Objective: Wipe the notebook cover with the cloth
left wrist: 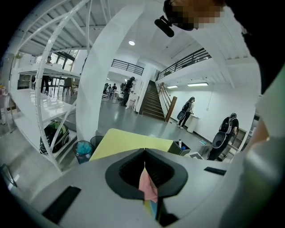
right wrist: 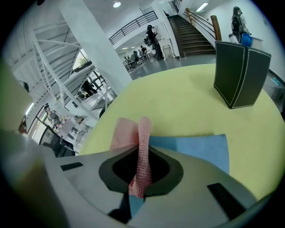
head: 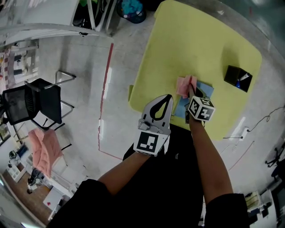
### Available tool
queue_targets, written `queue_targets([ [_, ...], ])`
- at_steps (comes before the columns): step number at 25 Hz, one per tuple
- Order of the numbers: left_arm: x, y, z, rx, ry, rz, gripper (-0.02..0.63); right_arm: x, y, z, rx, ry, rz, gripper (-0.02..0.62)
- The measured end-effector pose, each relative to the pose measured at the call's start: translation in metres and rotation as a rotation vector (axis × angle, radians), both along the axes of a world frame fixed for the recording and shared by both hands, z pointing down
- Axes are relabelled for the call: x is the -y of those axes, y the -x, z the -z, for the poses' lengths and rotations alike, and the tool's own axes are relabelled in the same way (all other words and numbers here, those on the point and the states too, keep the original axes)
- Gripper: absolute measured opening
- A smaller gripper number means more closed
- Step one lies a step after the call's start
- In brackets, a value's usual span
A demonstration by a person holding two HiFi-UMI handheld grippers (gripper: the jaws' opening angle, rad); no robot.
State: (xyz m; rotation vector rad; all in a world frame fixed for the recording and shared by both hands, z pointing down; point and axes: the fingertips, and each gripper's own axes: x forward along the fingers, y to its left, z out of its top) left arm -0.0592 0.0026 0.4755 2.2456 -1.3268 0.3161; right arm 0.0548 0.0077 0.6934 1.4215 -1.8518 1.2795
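Note:
A blue notebook (head: 202,90) lies near the front edge of the yellow table (head: 196,40). In the right gripper view the blue notebook (right wrist: 196,149) lies just ahead of the jaws. My right gripper (head: 192,92) (right wrist: 143,147) is shut on a pink cloth (head: 185,84) (right wrist: 124,133), which rests on the notebook's left end and drapes onto the table. My left gripper (head: 168,97) (left wrist: 144,150) is shut on nothing. It hovers at the table's front edge, just left of the notebook. Through its jaws I glimpse the cloth (left wrist: 147,185).
A black box (head: 238,78) (right wrist: 240,73) stands on the table's right side. On the floor to the left are a black chair (head: 38,104), a pink fabric pile (head: 43,149) and a red tape line (head: 104,95). A bin (head: 132,11) sits beyond the table.

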Motion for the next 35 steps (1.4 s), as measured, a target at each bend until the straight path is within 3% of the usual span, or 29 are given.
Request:
queue_targets([
  [8,0.005,-0.004,0.010,0.012,-0.023,0.001,0.015,-0.001,-0.008,0.008,-0.058,0.007,0.051,0.037],
  [24,-0.012,-0.013,-0.018,0.048,0.063,-0.045,0.015,-0.007,-0.020,0.009,-0.042,0.013,0.021,0.038],
  [35,-0.019,-0.053,-0.013,0.066,0.065,-0.074,0.015,-0.012,-0.051,0.010,-0.028,0.013,0.023,0.038],
])
